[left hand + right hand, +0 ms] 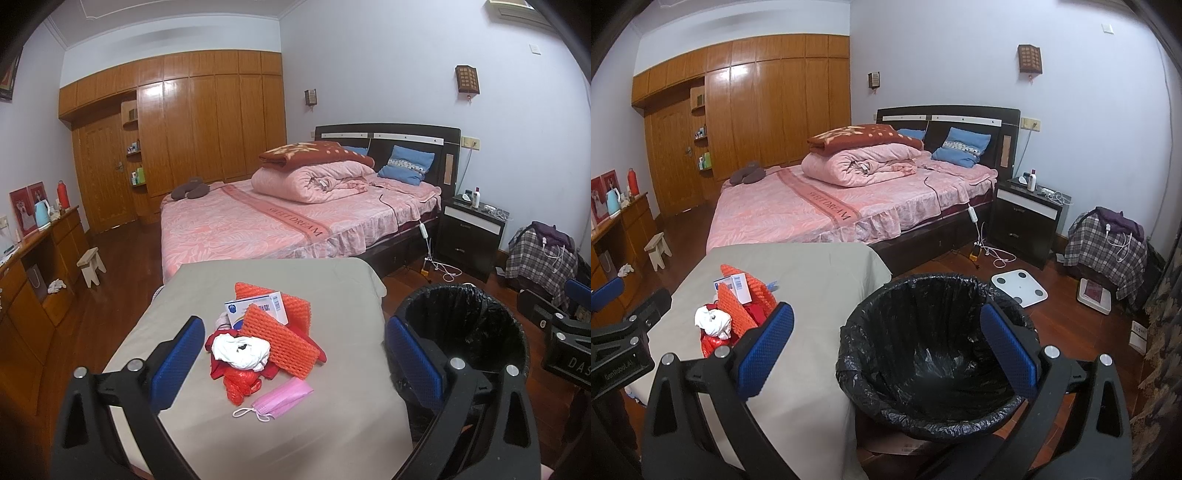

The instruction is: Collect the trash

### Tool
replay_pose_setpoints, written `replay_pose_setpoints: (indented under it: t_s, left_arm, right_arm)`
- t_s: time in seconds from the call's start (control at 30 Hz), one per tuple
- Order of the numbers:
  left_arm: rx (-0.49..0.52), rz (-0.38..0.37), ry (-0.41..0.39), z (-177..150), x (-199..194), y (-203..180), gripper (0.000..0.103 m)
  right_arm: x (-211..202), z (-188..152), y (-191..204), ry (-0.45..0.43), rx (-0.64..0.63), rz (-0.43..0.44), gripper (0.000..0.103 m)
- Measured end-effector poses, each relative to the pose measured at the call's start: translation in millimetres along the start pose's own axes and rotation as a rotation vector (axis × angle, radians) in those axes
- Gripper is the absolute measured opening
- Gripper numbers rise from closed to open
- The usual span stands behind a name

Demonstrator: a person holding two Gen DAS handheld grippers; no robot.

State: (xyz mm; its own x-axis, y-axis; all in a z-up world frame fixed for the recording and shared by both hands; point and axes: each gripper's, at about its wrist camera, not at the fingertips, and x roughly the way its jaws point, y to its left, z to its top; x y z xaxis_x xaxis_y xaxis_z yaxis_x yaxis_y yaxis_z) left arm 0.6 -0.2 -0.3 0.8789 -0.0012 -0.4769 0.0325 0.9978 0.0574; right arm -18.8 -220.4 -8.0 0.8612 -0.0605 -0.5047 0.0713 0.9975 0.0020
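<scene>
A heap of trash lies on a grey-clothed table (258, 435): orange foam netting (280, 343), a white and blue box (258, 308), a crumpled white wad (242, 350), a red plastic bag (240, 387) and a pink face mask (284, 398). My left gripper (295, 354) stands open above the heap, holding nothing. To the right of the table stands a bin lined with a black bag (934, 354). My right gripper (886, 339) hangs open over the bin's near rim, also empty. The heap (727, 314) shows at its left.
A pink bed (295, 218) stands behind the table, a dark nightstand (1023, 221) to its right. A white scale (1021, 286) and cables lie on the wooden floor beyond the bin. A wooden desk (37, 266) and small stool (90, 264) are at left.
</scene>
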Motion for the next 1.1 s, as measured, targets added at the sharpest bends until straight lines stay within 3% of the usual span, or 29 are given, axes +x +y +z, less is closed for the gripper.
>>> replay_pose_setpoints:
  t_s: [1.1]
  left_arm:
    - [0.001,0.001,0.005,0.0,0.4,-0.5,0.097]
  right_arm:
    - [2.7,-3.2,-1.8,0.006,0.002,0.001,0.098]
